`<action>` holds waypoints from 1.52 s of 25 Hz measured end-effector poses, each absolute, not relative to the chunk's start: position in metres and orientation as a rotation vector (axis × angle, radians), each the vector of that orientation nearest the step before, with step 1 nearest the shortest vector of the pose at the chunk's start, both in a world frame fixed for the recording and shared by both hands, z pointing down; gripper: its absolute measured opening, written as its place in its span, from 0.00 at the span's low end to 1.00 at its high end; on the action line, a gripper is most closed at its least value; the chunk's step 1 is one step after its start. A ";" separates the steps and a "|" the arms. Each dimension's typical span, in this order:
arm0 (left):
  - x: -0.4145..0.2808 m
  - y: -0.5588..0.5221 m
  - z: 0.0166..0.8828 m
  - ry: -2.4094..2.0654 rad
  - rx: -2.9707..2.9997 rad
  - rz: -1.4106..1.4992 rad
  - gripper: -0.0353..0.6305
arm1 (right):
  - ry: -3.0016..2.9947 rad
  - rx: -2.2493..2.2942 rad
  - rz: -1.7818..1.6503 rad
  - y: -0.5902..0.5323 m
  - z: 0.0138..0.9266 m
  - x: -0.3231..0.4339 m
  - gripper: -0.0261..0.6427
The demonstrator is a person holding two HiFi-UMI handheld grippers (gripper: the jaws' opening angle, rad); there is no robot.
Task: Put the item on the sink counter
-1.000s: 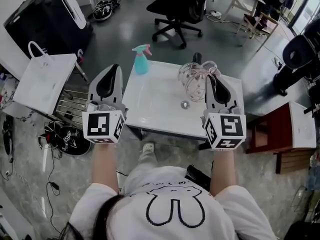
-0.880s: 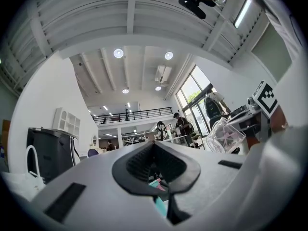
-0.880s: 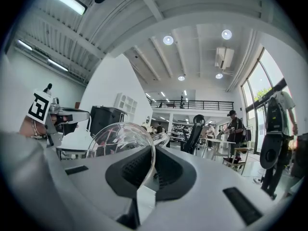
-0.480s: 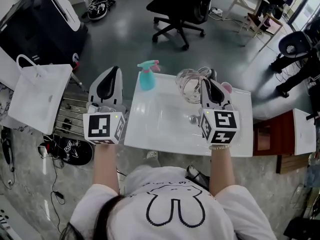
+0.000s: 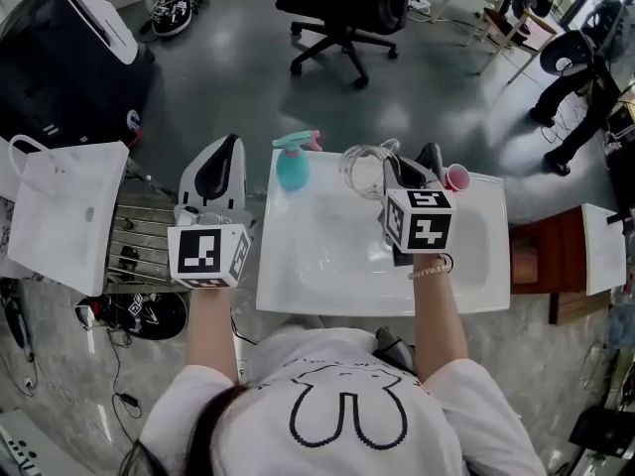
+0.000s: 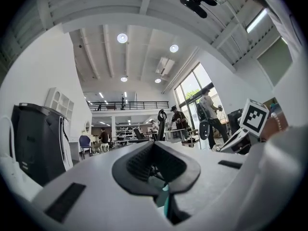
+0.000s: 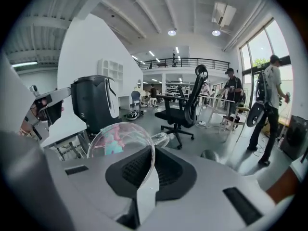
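Note:
A white sink counter stands in front of me in the head view. My right gripper hangs over its basin, shut on the rim of a clear glass jug. In the right gripper view the jug rises to the left of the gripper, with its rim pinched between the black pads. My left gripper hovers off the counter's left edge, jaws together and nothing in them; the left gripper view shows the same gripper.
A teal spray bottle stands at the counter's back left, a pink cup and a black faucet at the back right. A white bag and wire rack are left, a brown cabinet right, an office chair behind.
My right gripper has carried the jug left, from the counter's right side to above the basin. The left gripper has stayed beside the counter.

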State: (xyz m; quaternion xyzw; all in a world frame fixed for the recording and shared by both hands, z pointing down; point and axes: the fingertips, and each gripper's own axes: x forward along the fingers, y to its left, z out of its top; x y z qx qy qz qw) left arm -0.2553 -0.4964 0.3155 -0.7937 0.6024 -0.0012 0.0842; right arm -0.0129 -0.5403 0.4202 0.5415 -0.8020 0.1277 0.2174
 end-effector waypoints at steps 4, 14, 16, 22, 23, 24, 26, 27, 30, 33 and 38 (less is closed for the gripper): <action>-0.250 -0.505 0.329 1.785 -2.410 -0.007 0.07 | -2.114 1.499 0.505 -0.550 0.452 -0.011 0.10; -0.247 -0.527 0.346 1.770 -2.464 -0.029 0.07 | -1.962 1.420 0.624 -0.574 0.510 -0.019 0.10; -0.249 -0.531 0.350 1.772 -2.470 -0.035 0.07 | -1.945 1.405 0.638 -0.579 0.518 -0.022 0.10; -0.252 -0.542 0.359 1.764 -2.492 -0.053 0.07 | -1.886 1.392 0.696 -0.593 0.543 -0.028 0.10; -0.252 -0.544 0.359 1.762 -2.494 -0.054 0.07 | -1.877 1.390 0.697 -0.596 0.547 -0.029 0.10; -0.253 -0.546 0.360 1.761 -2.495 -0.055 0.07 | -1.868 1.387 0.698 -0.598 0.550 -0.030 0.10; -0.253 -0.550 0.360 1.757 -2.496 -0.058 0.07 | -1.848 1.382 0.702 -0.602 0.557 -0.032 0.10; -0.254 -0.552 0.360 1.756 -2.497 -0.061 0.07 | -1.839 1.380 0.707 -0.604 0.560 -0.033 0.10; -0.256 -0.556 0.362 1.756 -2.503 -0.070 0.07 | -1.822 1.369 0.720 -0.607 0.567 -0.036 0.10; -0.259 -0.558 0.365 1.761 -2.506 -0.076 0.07 | -1.809 1.357 0.730 -0.610 0.574 -0.039 0.10; -0.263 -0.562 0.368 1.773 -2.509 -0.072 0.07 | -1.785 1.349 0.755 -0.611 0.578 -0.040 0.10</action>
